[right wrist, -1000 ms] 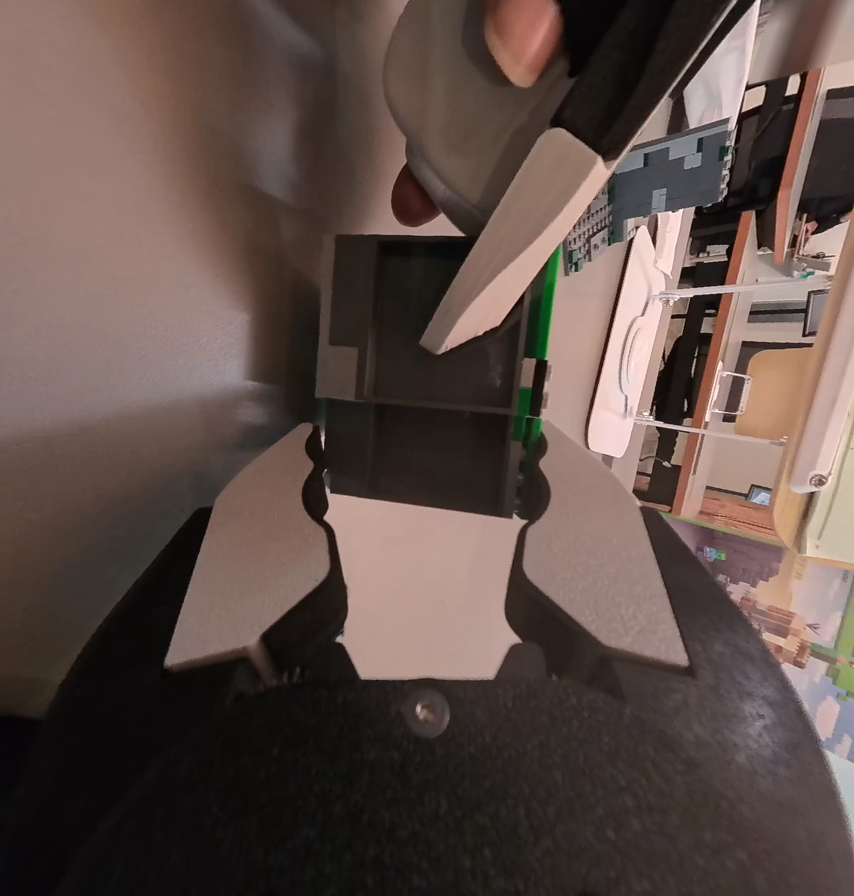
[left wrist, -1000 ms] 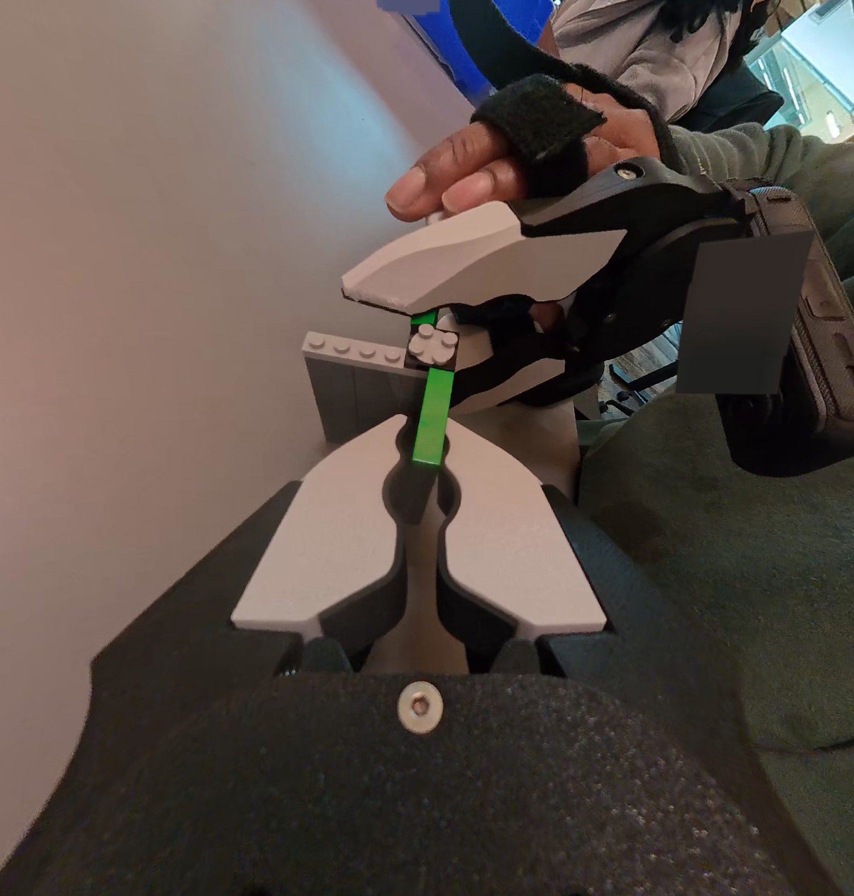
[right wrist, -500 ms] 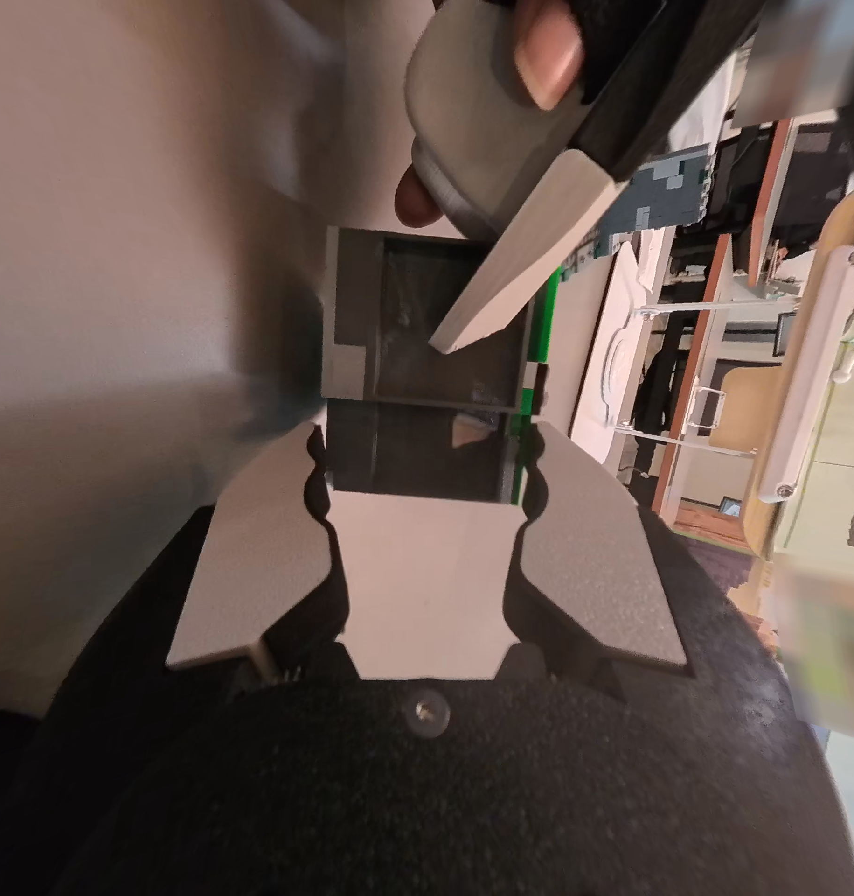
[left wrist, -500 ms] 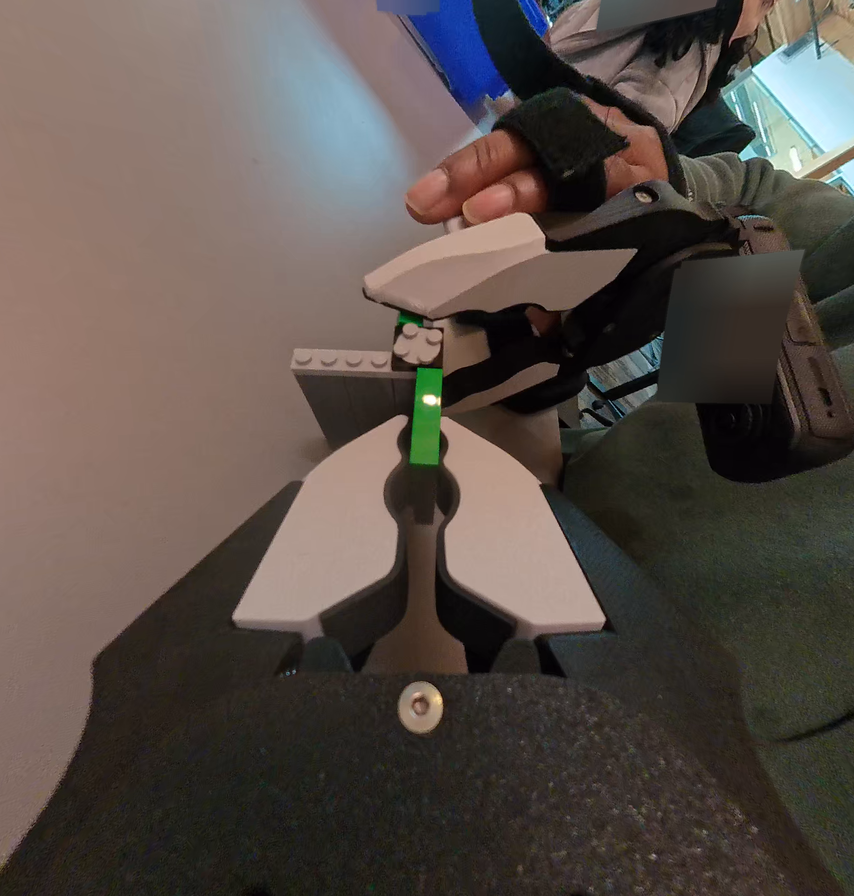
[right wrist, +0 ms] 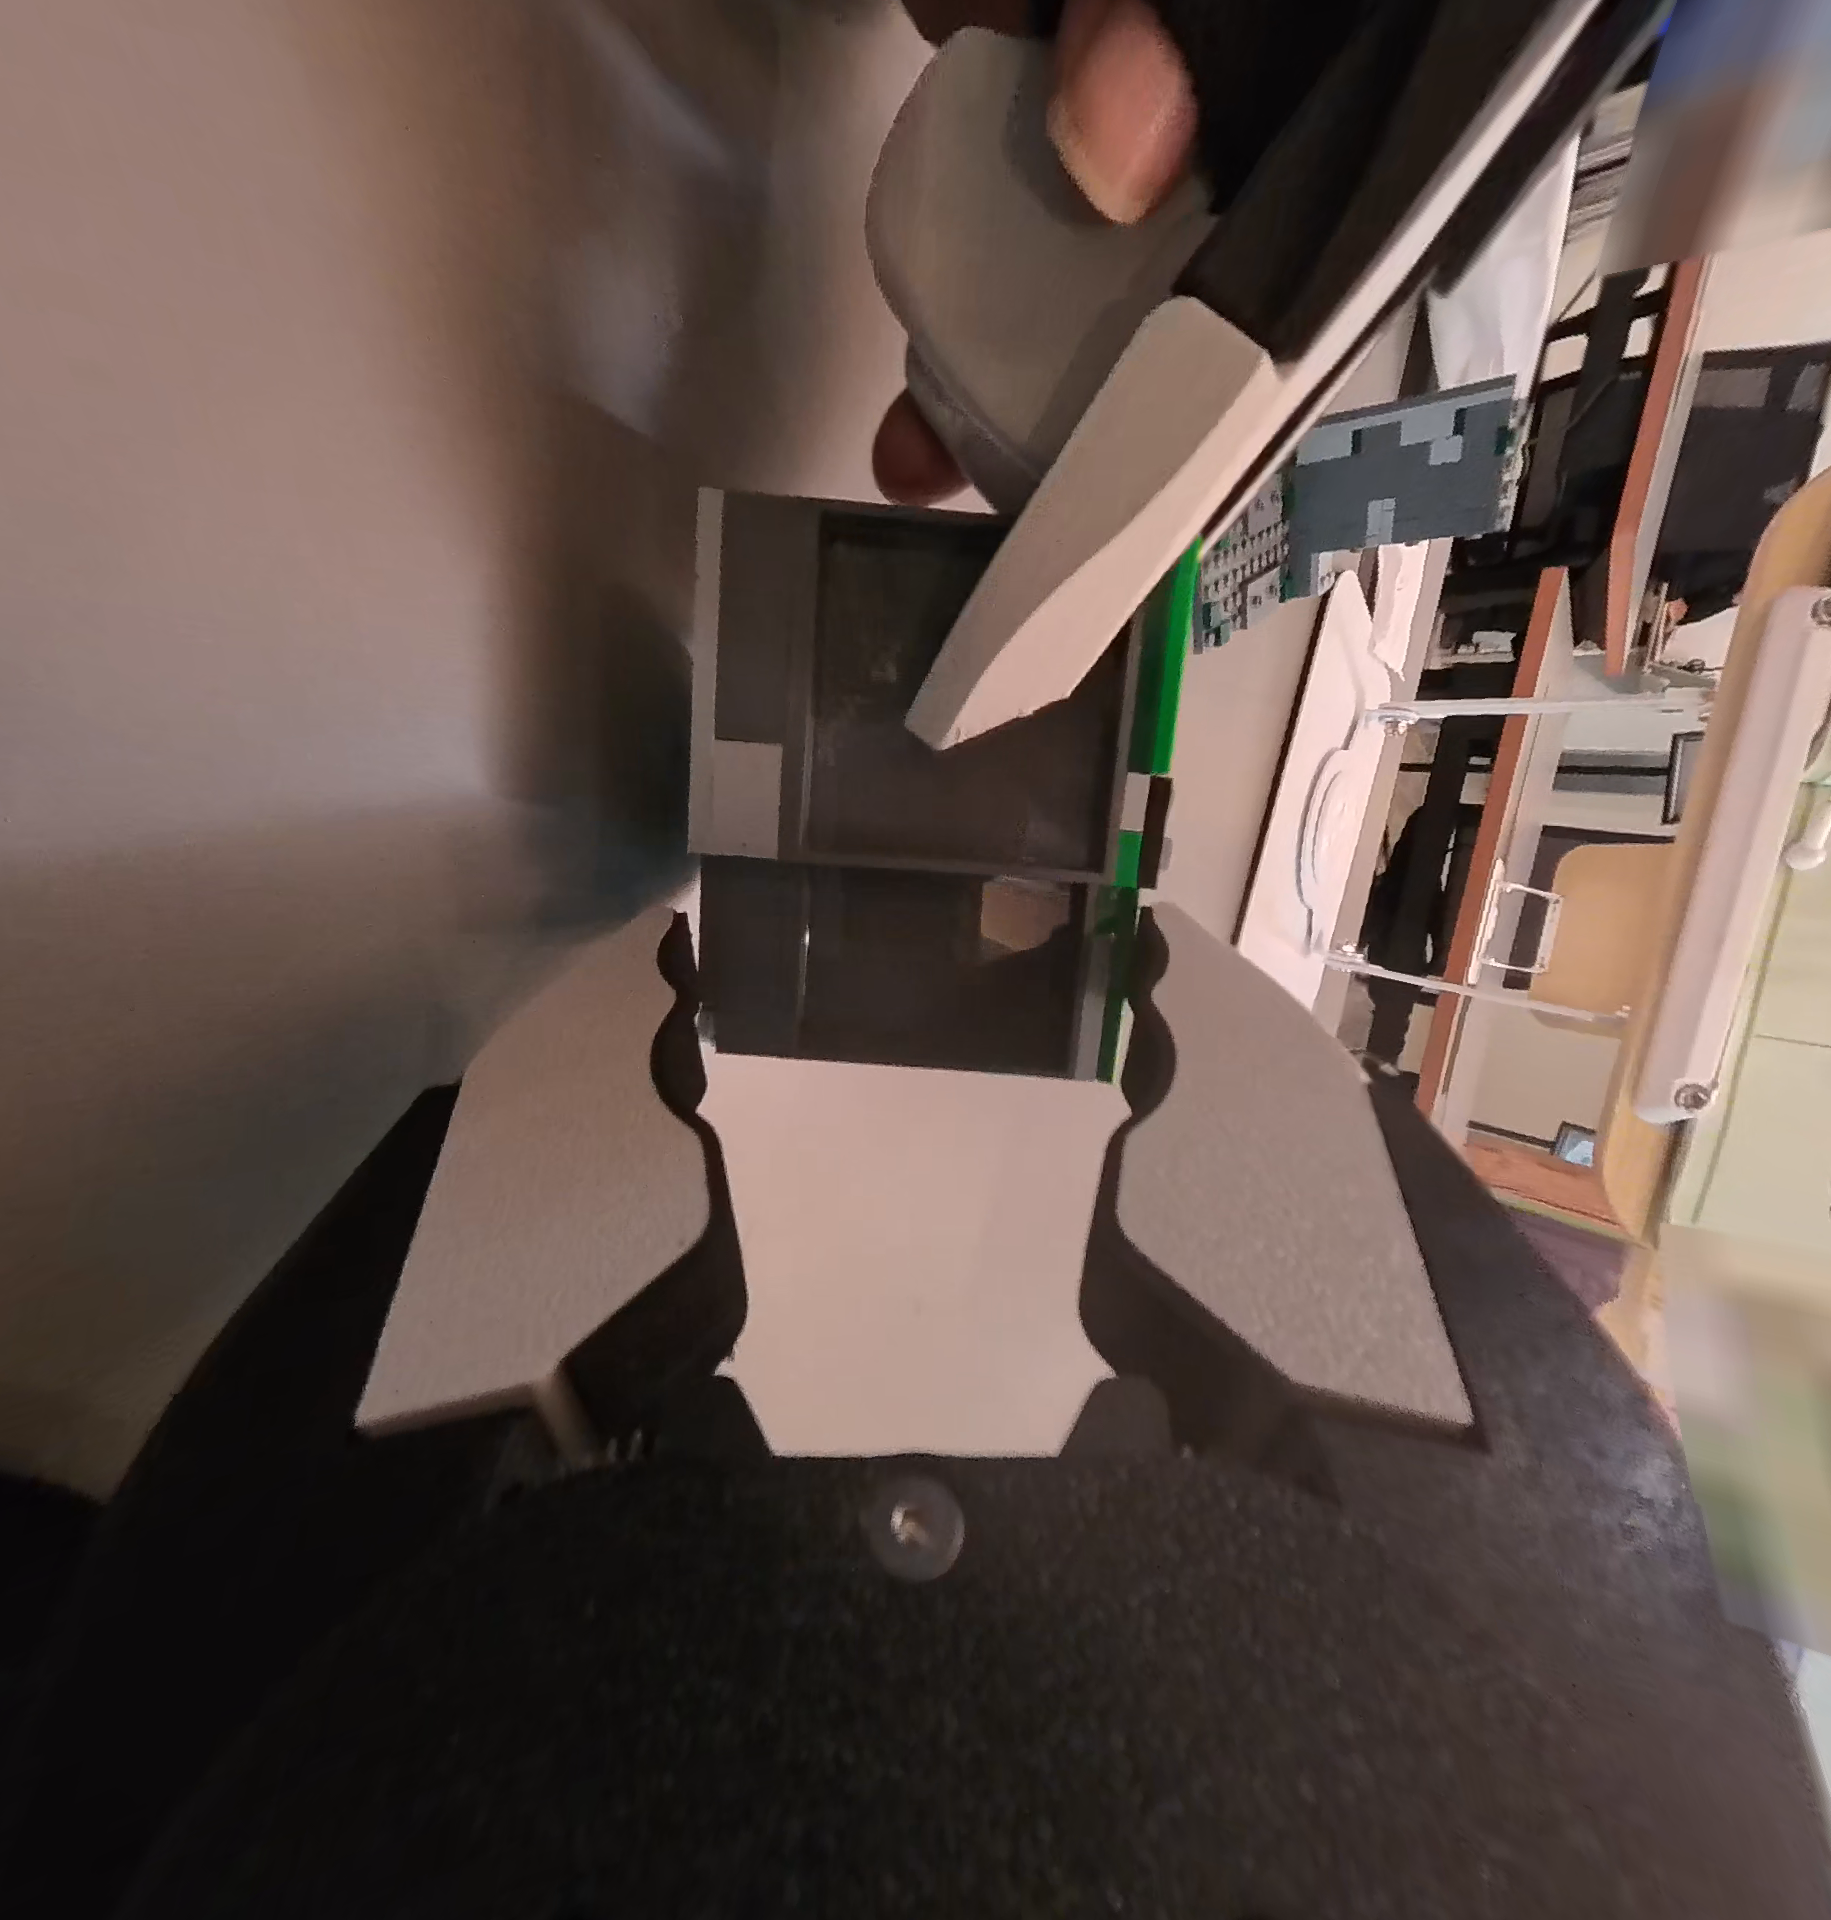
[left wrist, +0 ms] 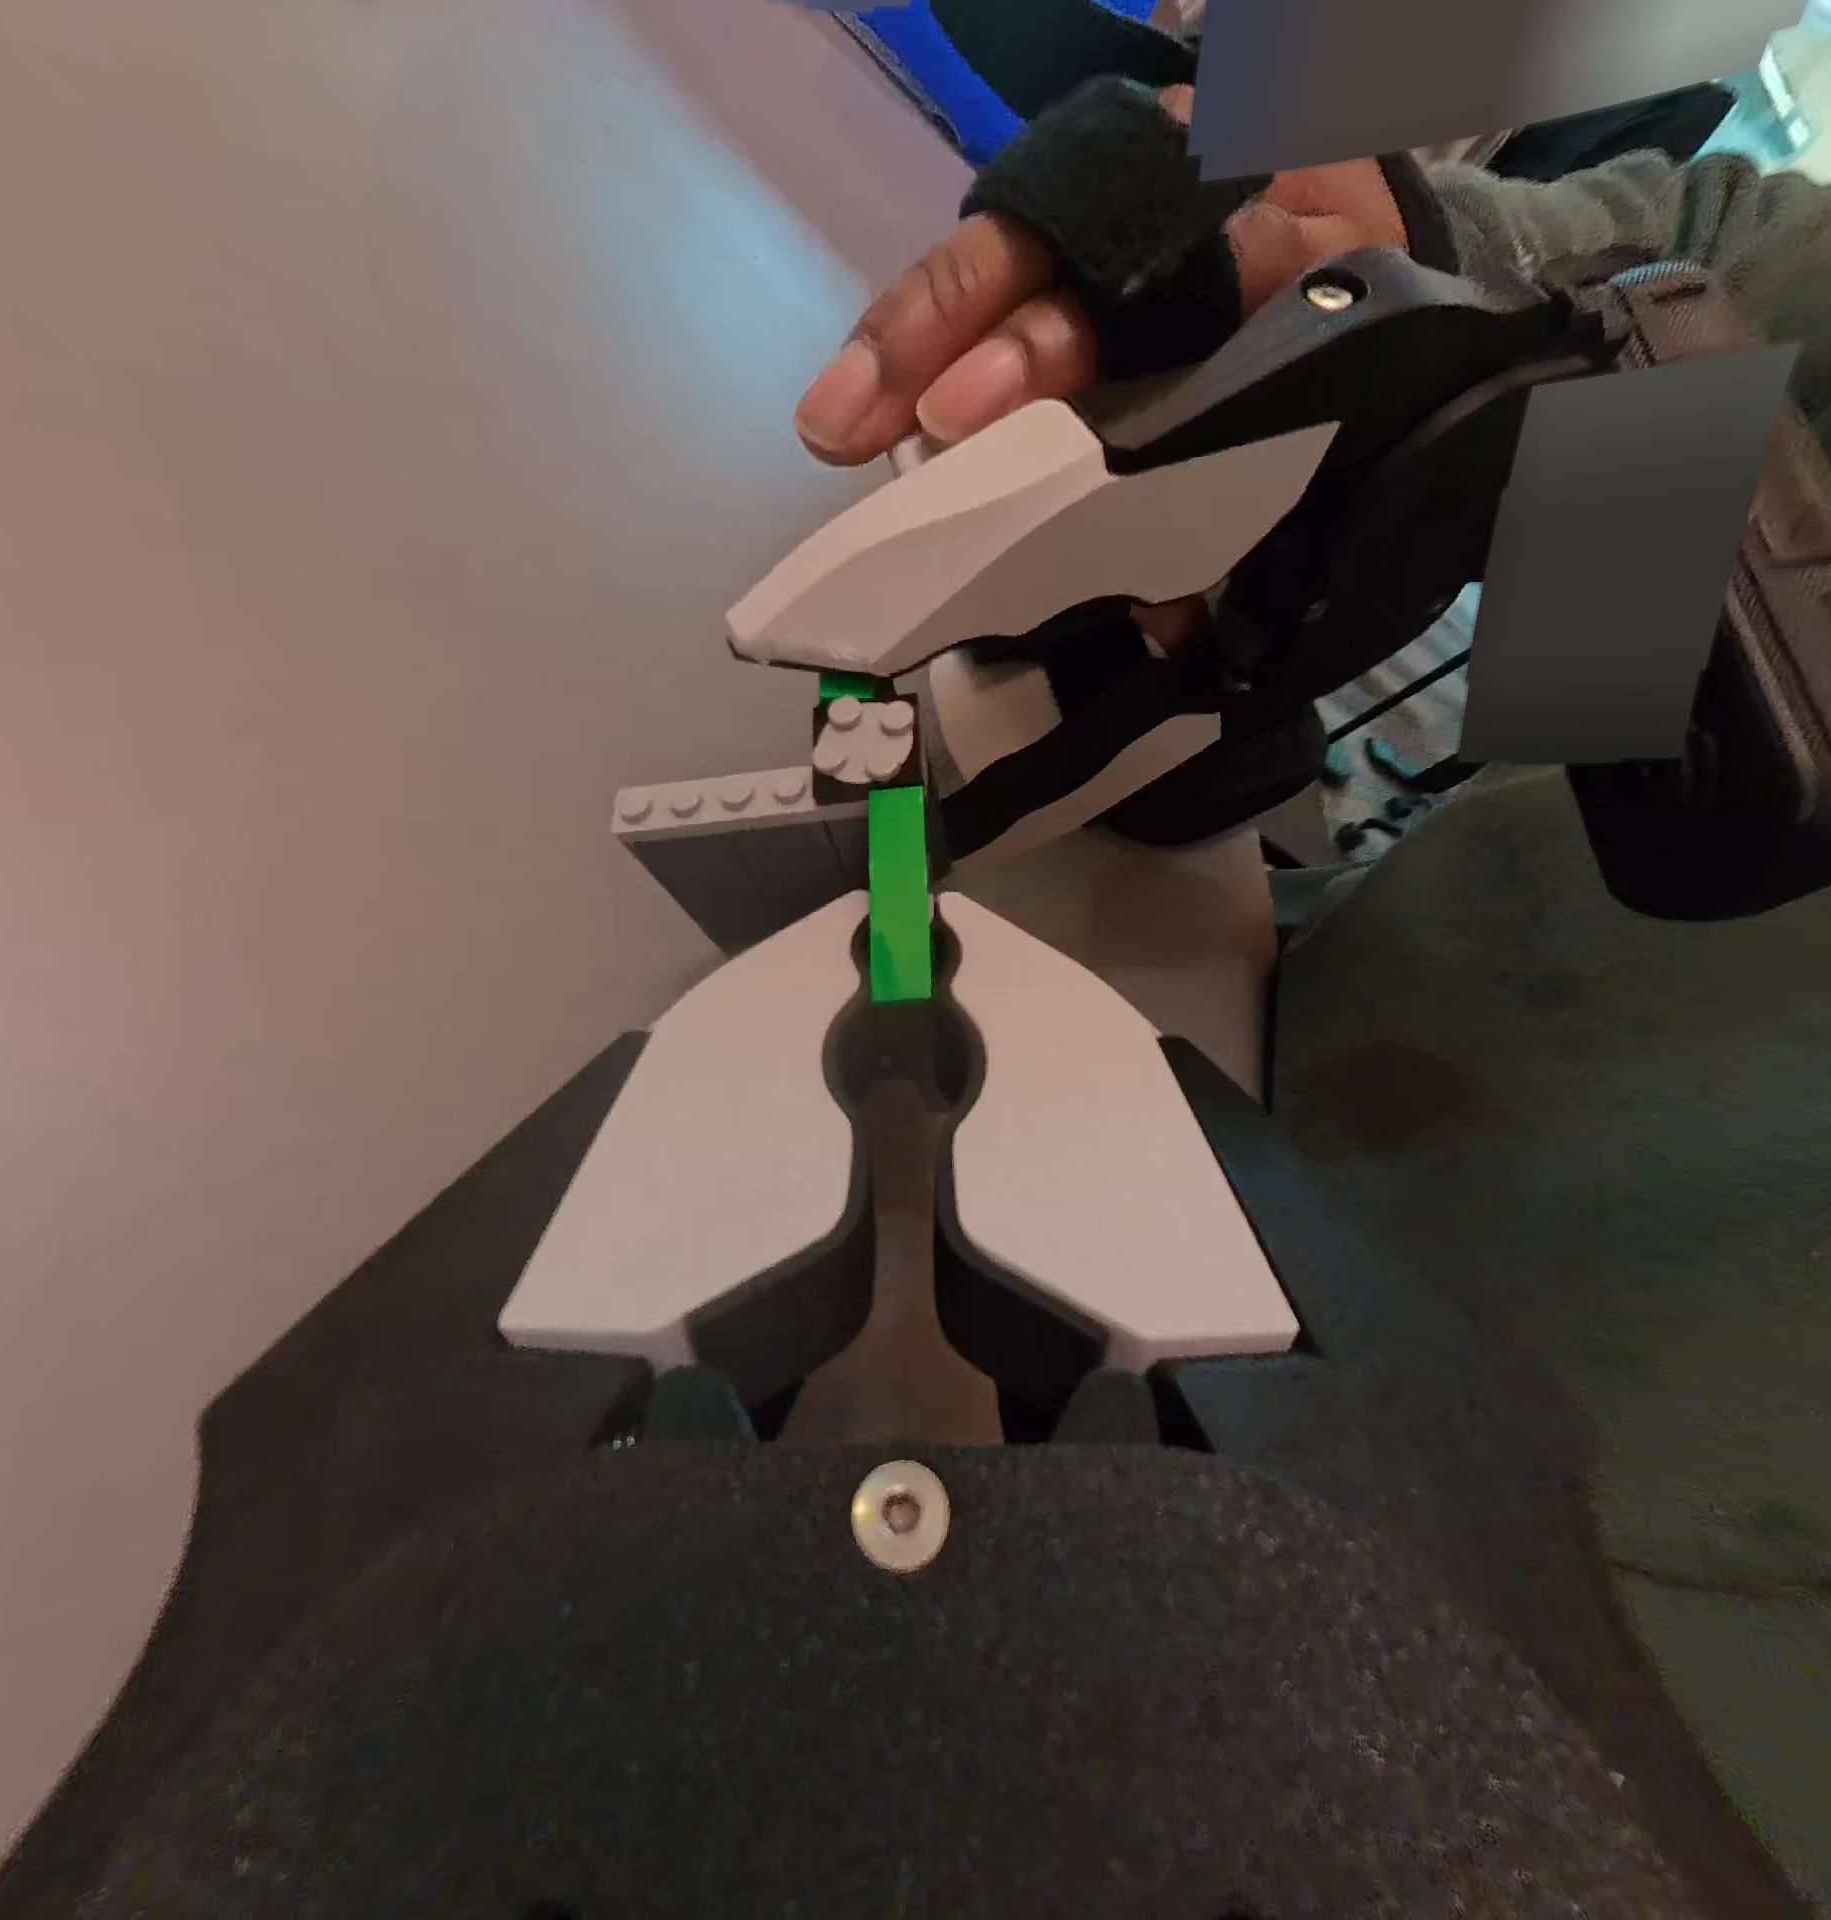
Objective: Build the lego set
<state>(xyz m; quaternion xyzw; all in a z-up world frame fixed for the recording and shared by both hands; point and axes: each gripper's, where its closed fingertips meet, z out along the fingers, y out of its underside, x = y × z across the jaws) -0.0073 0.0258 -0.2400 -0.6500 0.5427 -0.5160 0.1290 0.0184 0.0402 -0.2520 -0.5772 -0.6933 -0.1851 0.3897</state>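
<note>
A dark grey lego frame (right wrist: 952, 790), with a light grey studded plate (left wrist: 713, 802) on one side and a green strip (left wrist: 898, 914) on the other, is held between both grippers. My right gripper (right wrist: 916, 982) is shut on the frame across its width. In the left wrist view it (left wrist: 859, 738) comes in from the upper right, held by a hand (left wrist: 952, 343). My left gripper (left wrist: 898, 920) is shut on the end of the green strip. One of its fingers (right wrist: 1077, 582) crosses over the frame in the right wrist view. A round grey studded piece (left wrist: 861, 740) sits on the frame's end.
The pale table (left wrist: 267, 623) lies to the left. A person's green clothing (left wrist: 1513, 1195) fills the right of the left wrist view. A built blue-grey lego wall (right wrist: 1410, 468) and a white tray (right wrist: 1316, 727) stand farther off beyond the frame. Less than 4 cm separates the two grippers' tips.
Both grips have held. The frame and both grippers have turned slightly together, and the green strip now stands straighter between my left fingers.
</note>
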